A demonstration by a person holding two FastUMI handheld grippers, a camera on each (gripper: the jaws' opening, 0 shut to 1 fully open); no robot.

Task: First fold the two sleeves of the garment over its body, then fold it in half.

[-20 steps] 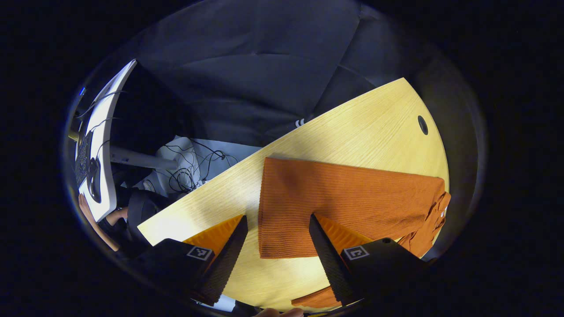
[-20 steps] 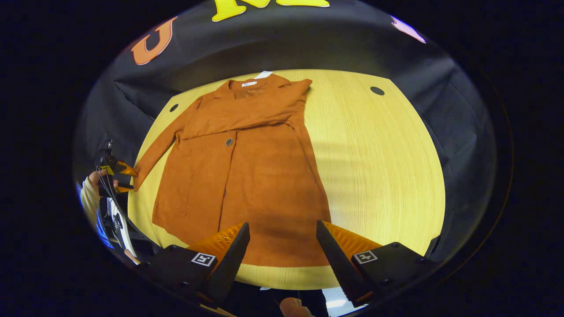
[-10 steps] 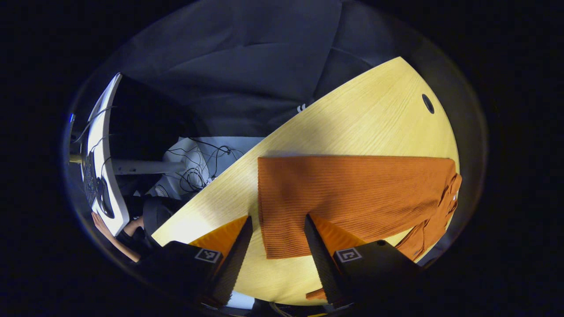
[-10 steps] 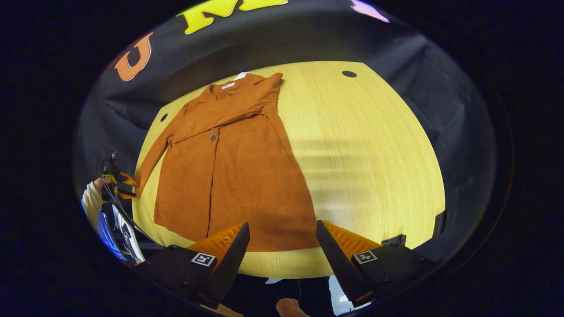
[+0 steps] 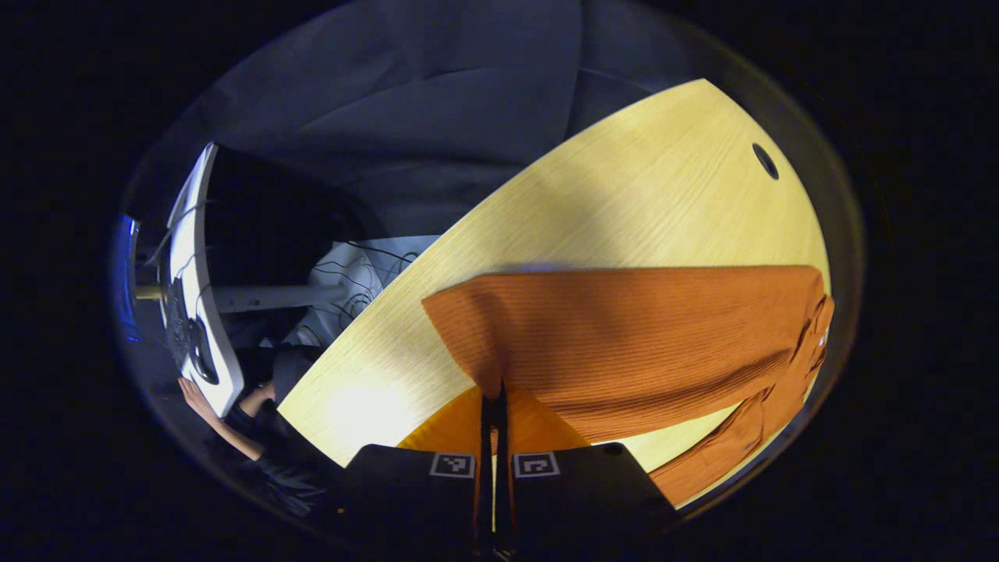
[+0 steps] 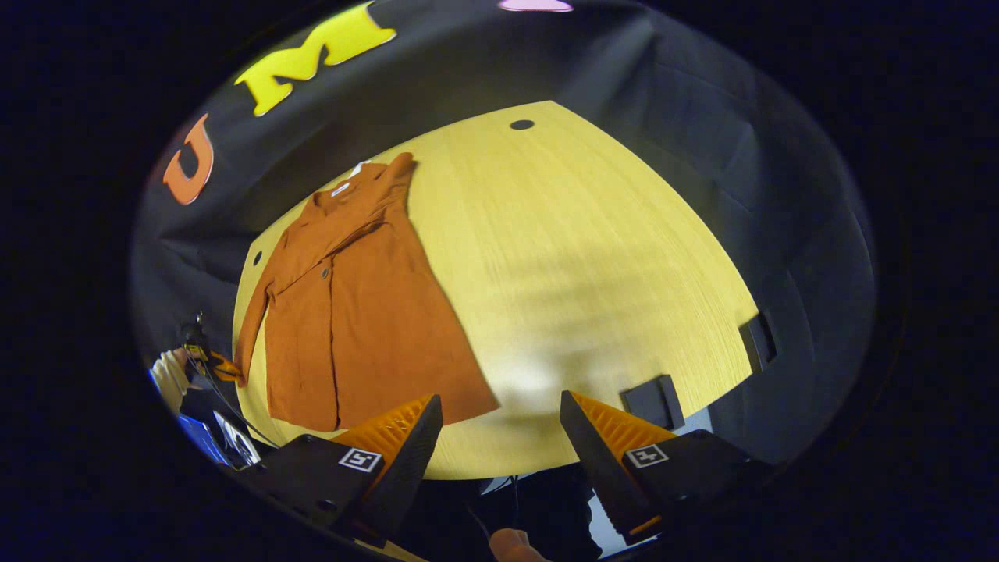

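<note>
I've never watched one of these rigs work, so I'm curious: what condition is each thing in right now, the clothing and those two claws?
Garment: spread flat on the table, not yet folded in half.
Right sleeve: folded across the chest.
Left sleeve: still stretched out sideways, its cuff pinched.
Left claw: shut on the cuff of the left sleeve.
Right claw: open, holding nothing, above the table's near edge.
Table: bears the garment.

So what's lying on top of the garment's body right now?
One sleeve lies folded across the chest of the garment. The other sleeve stretches off to the side, its cuff in the left gripper.
</note>
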